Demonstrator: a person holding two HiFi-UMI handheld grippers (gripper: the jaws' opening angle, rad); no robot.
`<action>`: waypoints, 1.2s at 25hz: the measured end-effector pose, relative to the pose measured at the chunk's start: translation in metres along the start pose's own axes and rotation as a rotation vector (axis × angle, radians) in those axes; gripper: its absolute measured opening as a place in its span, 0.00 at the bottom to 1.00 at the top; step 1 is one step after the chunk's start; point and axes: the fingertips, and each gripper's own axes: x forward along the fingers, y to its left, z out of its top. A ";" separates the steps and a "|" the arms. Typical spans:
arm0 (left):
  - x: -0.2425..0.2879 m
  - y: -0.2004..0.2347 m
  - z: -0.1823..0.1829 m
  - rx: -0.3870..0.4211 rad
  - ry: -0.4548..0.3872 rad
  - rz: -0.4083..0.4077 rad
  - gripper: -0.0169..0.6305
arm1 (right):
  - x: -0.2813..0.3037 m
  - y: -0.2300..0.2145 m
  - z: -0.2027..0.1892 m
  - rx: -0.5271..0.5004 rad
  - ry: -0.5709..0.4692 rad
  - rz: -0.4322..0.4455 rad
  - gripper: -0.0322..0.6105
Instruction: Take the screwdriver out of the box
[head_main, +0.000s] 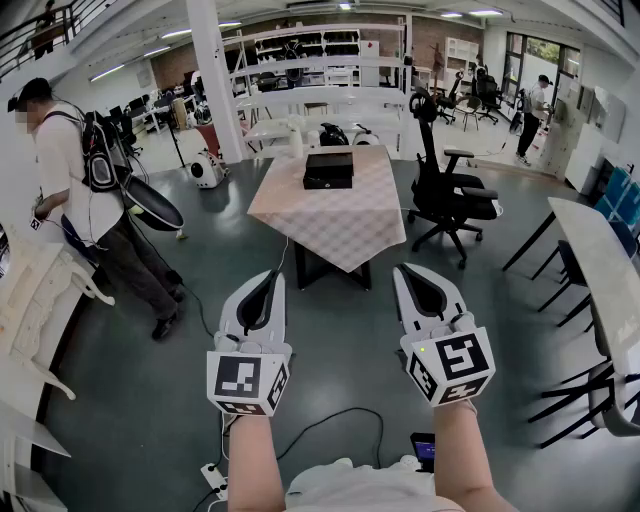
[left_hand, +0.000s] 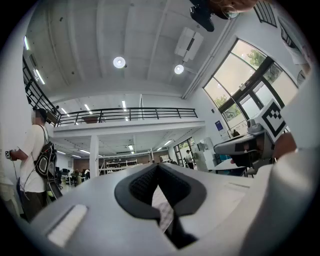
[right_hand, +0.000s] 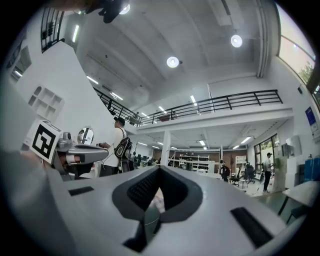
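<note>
White-shelled left tool (head_main: 270, 282): jaws pressed together on nothing; held out low at 7 o'clock of the head view, tip aimed toward 12 o'clock, likely a carrying pose for the approach.
White-shelled right tool (head_main: 408, 275): jaws fully closed and empty; parallel at 5 o'clock, near its twin, probably kept closed because nothing lies within reach yet.
Flat black rectangular box (head_main: 328, 170): apparently closed, on the far half of the bench, well apart from both tools at 12 o'clock.
Square bench under a pale checked cloth (head_main: 340, 225): carries the box.
Screwdriver: not visible; presumably inside the box.
Step in hand: seemingly the walk-up, with the lid to open first.
Person with a black backpack (head_main: 75, 190): at 10 o'clock, off the direct path.
</note>
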 end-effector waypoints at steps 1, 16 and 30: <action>0.002 0.006 -0.001 -0.007 -0.005 -0.005 0.04 | 0.005 0.002 0.001 -0.009 -0.001 -0.006 0.06; 0.042 0.049 -0.036 -0.114 -0.033 -0.027 0.04 | 0.059 -0.013 -0.023 -0.021 0.049 -0.025 0.06; 0.239 0.099 -0.079 -0.136 -0.018 0.045 0.04 | 0.230 -0.139 -0.061 -0.014 0.040 0.051 0.06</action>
